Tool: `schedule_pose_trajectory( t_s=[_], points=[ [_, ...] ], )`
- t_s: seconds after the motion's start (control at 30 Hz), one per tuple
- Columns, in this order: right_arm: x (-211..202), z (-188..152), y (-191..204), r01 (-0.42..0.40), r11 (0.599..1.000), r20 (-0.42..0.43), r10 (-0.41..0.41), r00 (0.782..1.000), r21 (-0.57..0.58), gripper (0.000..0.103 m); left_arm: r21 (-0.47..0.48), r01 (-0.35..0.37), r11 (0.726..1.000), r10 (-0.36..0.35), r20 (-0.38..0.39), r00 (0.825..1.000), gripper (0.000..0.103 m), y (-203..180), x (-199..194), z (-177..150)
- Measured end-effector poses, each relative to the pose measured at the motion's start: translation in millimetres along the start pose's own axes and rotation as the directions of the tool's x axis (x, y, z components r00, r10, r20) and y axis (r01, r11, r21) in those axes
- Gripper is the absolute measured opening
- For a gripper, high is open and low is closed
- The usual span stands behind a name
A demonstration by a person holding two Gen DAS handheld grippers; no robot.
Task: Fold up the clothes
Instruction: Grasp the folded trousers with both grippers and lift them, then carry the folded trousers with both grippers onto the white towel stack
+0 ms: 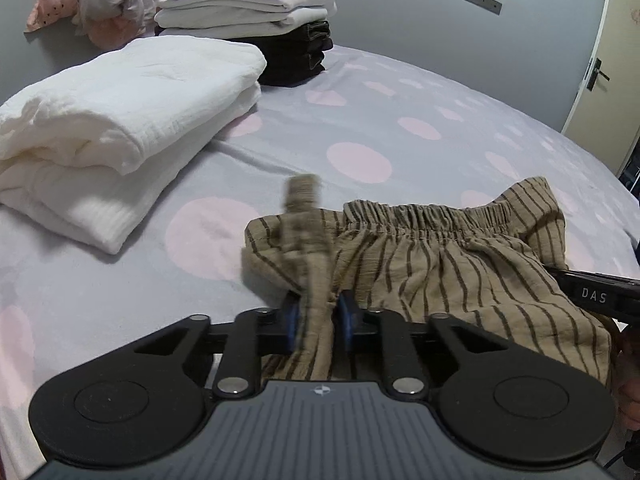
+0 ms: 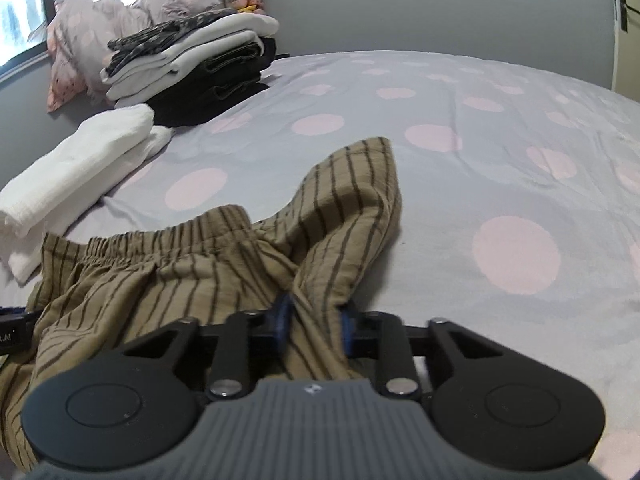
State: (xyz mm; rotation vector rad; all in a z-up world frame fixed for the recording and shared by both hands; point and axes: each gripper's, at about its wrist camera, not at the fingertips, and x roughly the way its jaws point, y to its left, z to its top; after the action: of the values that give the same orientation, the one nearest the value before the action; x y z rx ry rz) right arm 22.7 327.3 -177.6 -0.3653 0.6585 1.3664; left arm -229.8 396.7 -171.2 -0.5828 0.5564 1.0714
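Tan shorts with dark stripes (image 1: 440, 264) lie crumpled on the bed, elastic waistband facing away. My left gripper (image 1: 318, 312) is shut on a bunched fold at the shorts' left side; a blurred flap of fabric sticks up above the blue pads. In the right wrist view the same striped shorts (image 2: 200, 268) spread to the left, and my right gripper (image 2: 314, 320) is shut on a gathered fold at their right side, with one leg of the shorts (image 2: 352, 200) rising beyond the pads. The other gripper's black body (image 1: 596, 294) shows at the right edge of the left wrist view.
A folded white garment (image 1: 120, 128) lies to the left on the grey bedsheet with pink dots (image 1: 360, 120). Behind it stands a stack of folded clothes (image 1: 248, 12), white on top, black beneath. Pink pillows (image 2: 80, 40) lean against the wall. A door (image 1: 612, 60) is at far right.
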Motion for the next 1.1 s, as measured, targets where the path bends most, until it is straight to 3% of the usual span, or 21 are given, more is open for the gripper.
schedule_pose_trajectory(
  t_s=[0.07, 0.3, 0.53, 0.83, 1.1],
  points=[
    [-2.8, 2.0, 7.1, 0.018, 0.999, 0.005, -0.018, 1.0, -0.035, 0.009, -0.005, 0.002, 1.0, -0.002, 0.01, 1.0, 0.012, 0.0, -3.5, 0.7],
    [-23.6, 22.8, 25.2, 0.049, 0.994, 0.063, -0.043, 0.997, -0.098, 0.008, -0.054, 0.031, 0.998, -0.027, 0.078, 0.997, 0.009, 1.4, -30.1, 12.8],
    [-42.2, 69.6, 58.9, 0.031, 0.975, 0.154, 0.004, 0.988, -0.22, 0.008, -0.108, 0.016, 0.994, 0.002, 0.172, 0.985, 0.008, 7.4, -59.4, 42.2],
    [-29.1, 157.7, 118.1, -0.058, 0.943, 0.216, 0.135, 0.967, -0.328, 0.008, -0.248, -0.028, 0.968, 0.101, 0.29, 0.952, 0.008, 46.1, -85.1, 103.3],
    [23.2, 246.6, 213.7, -0.193, 0.846, 0.183, 0.32, 0.93, -0.497, 0.008, -0.398, -0.081, 0.914, 0.232, 0.348, 0.908, 0.008, 103.0, -90.9, 140.0]
  ],
)
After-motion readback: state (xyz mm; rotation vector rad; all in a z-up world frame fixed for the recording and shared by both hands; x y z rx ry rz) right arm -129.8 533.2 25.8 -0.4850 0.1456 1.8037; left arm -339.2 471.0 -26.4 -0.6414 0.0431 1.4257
